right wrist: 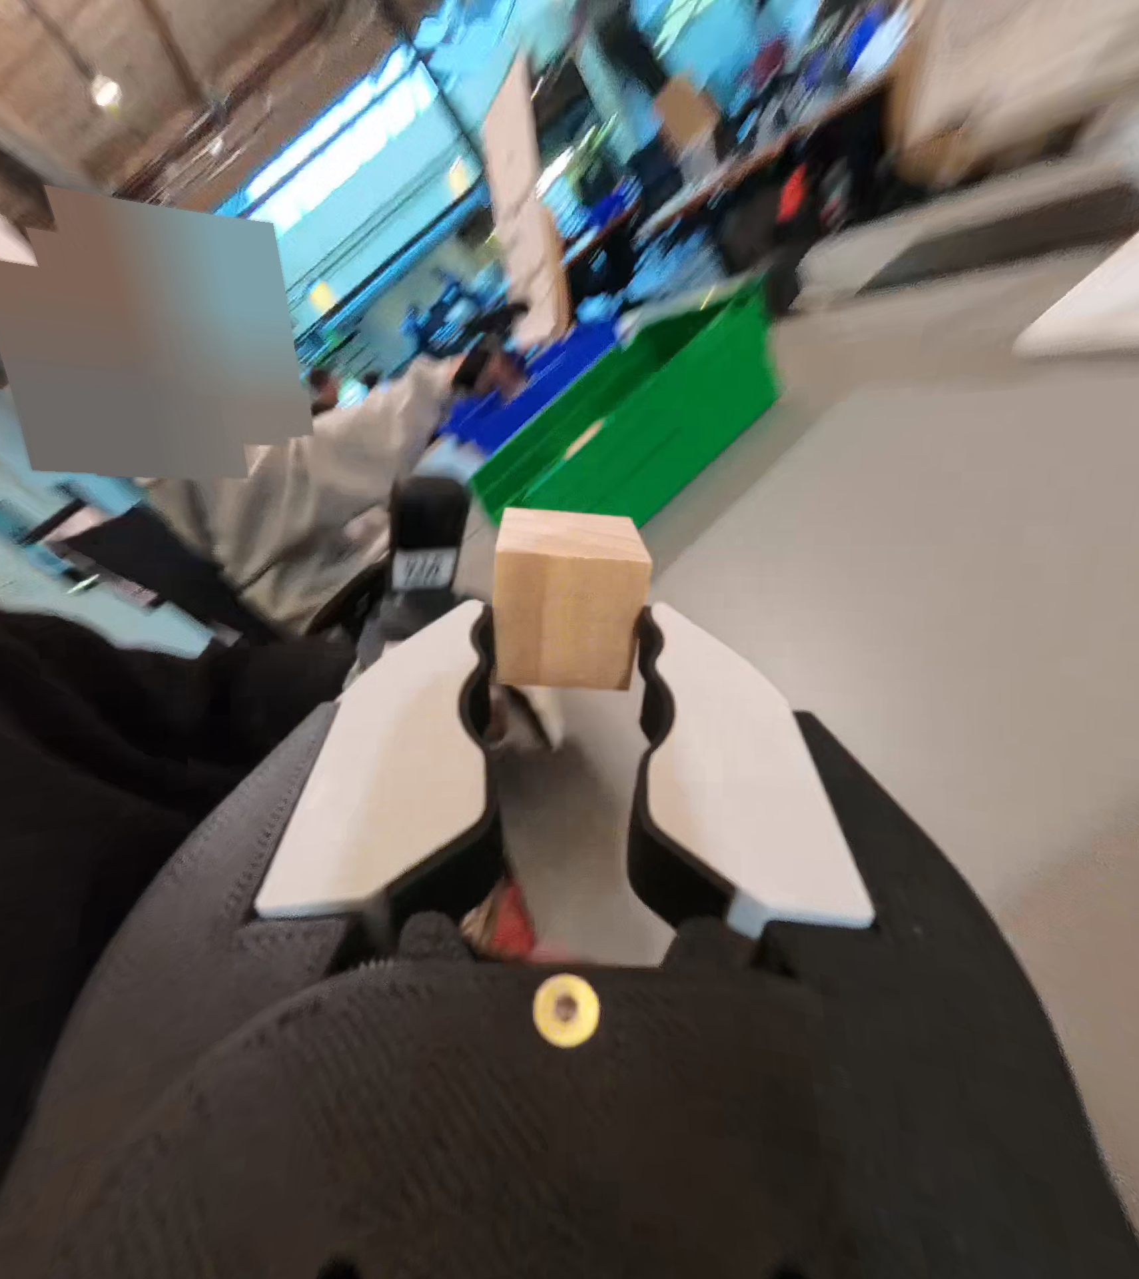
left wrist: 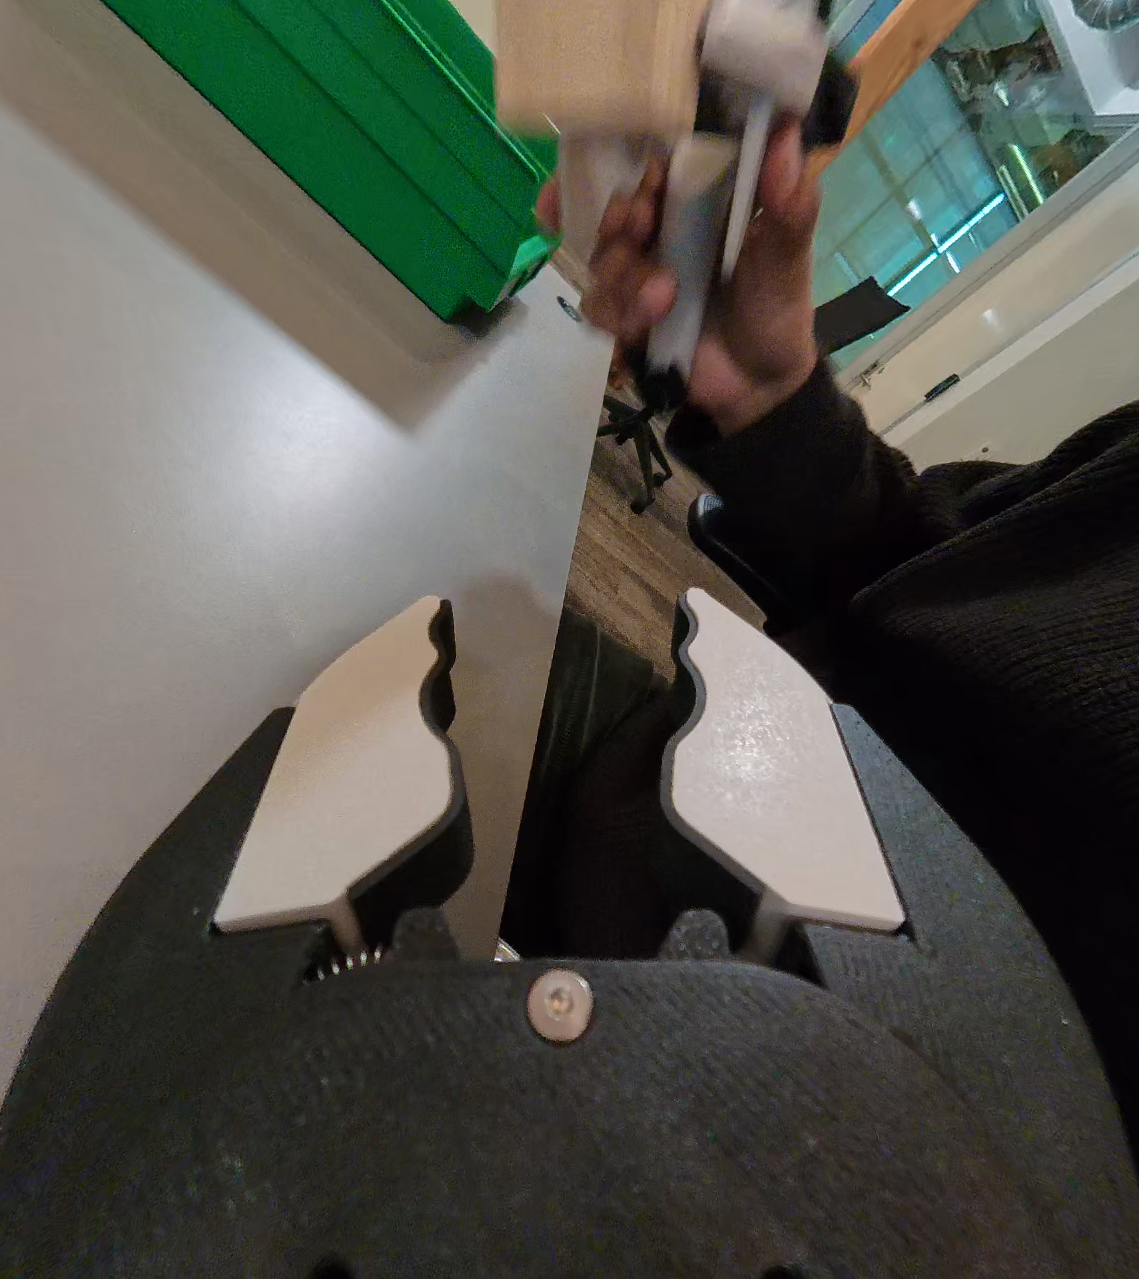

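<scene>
My right gripper is shut on a pale wooden block and holds it in the air above the grey table, in front of a green bin. My left gripper is open and empty; its fingers straddle the table's front edge. In the left wrist view the wooden block shows blurred at the top, with a hand gripping the other gripper's handle next to the green bin.
A person's dark knitted sleeve fills the right of the left wrist view. Beyond the table edge lie a wood floor and a wheeled office chair base. Another person in a pale jacket sits past the table.
</scene>
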Available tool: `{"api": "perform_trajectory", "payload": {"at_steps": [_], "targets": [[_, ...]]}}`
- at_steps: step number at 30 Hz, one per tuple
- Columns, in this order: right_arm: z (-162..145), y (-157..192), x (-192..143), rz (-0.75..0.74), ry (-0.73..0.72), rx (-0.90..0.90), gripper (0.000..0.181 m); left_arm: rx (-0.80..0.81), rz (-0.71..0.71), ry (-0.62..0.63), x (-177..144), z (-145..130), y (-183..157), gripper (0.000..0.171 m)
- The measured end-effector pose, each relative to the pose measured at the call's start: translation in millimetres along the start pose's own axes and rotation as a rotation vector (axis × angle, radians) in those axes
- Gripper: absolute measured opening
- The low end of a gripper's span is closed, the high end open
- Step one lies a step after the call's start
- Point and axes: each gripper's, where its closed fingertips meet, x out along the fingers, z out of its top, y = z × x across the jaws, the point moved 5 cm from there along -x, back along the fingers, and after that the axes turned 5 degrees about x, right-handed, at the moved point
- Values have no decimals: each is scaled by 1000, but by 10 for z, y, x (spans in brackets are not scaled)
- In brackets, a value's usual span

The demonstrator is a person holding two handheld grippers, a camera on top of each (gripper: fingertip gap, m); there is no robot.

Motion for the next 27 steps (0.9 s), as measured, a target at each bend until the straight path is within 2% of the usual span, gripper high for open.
{"api": "perform_trajectory", "payload": {"at_steps": [2, 5, 8, 10, 12, 16, 20, 27], "targets": [[491, -74, -430, -145, -82, -77, 41, 3, 5, -9, 4, 13, 1, 61], [1122, -337, -1088, -440, -104, -189, 41, -10, -6, -15, 14, 16, -14, 59], [1429, -925, -1624, -834, 44, -194, 41, -20, -13, 6, 34, -10, -23, 59], [1406, -1343, -1809, -977, 204, -87, 41, -7, -6, -2, 40, 0, -34, 58], [1301, -1684, -1855, -1018, 319, 38, 41, 13, 3, -16, 40, 17, -49, 56], [1075, -2111, -1857, -1125, 486, 141, 41, 22, 14, 8, 61, -15, -48, 56], [834, -2321, -1893, -1231, 646, 218, 41, 42, 15, 29, 83, -41, -63, 56], [704, -2375, -1839, -1258, 715, 292, 41, 78, 1, 95, 121, -115, -84, 56]]}}
